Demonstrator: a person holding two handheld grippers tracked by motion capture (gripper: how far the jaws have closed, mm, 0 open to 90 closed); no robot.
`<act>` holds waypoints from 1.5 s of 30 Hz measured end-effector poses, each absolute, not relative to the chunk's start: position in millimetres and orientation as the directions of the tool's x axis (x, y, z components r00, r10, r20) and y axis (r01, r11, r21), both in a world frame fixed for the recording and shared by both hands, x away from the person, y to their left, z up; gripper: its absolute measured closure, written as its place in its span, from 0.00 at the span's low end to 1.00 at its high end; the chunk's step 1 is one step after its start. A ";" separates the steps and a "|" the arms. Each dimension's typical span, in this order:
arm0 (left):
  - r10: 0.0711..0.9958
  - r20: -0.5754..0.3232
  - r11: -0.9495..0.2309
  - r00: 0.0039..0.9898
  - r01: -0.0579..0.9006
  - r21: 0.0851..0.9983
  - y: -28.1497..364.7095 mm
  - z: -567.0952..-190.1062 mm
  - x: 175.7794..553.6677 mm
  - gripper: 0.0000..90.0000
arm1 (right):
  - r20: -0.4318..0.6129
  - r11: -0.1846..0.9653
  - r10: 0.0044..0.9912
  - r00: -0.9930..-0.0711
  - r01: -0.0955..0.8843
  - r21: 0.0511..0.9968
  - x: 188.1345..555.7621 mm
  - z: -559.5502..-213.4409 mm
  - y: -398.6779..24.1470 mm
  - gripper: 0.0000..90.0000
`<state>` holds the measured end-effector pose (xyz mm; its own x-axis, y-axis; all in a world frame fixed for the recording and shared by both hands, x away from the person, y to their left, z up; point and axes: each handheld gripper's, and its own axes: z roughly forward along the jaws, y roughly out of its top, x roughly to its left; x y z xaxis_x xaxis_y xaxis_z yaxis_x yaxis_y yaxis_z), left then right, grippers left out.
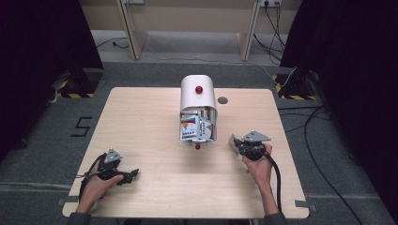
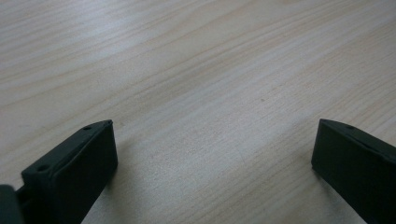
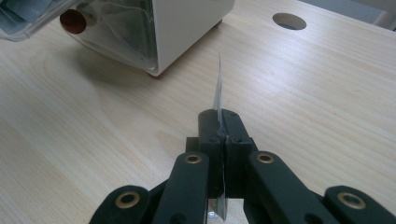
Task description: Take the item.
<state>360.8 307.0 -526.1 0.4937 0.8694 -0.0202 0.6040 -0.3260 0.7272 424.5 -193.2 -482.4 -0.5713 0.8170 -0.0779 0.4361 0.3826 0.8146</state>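
On the bench, right: right gripper [image 3: 219,122] pinches a thin card [image 3: 218,84] near the white box [image 1: 198,108].
Near left: left gripper [image 2: 212,149] jaws apart, holding nothing.

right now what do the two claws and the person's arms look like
Both are black two-jaw tools. The left claw and the right claw each carry a grey three-cornered plate on top. A thick black cable trails from the right one along the forearm. In the right gripper view its linkage arms have brass-coloured pivot rings. The left one's jaws are blocky with flat pads. Grey sleeve cuffs show at the table's near edge.
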 end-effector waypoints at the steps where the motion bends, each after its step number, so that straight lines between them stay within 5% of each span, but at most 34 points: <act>1: 0.870 -0.020 -0.326 0.493 0.604 0.727 306.9 -526.1 360.8 0.00 | -0.081 0.385 0.816 -0.572 0.434 0.815 424.8 -482.7 -193.3 0.99; 17: 0.870 -0.020 -0.326 0.493 0.604 0.727 306.9 -526.1 360.7 0.00 | -0.130 0.426 0.818 -0.560 0.439 0.791 425.5 -484.8 -191.5 0.92; 37: 0.870 -0.020 -0.326 0.493 0.604 0.727 306.9 -526.1 360.7 0.00 | -0.014 0.369 0.806 -0.592 0.483 0.794 422.1 -481.2 -185.7 0.49; 45: 0.870 -0.019 -0.327 0.494 0.604 0.727 306.9 -526.1 360.7 0.00 | -0.017 0.355 0.813 -0.582 0.472 0.807 418.3 -475.2 -186.1 0.44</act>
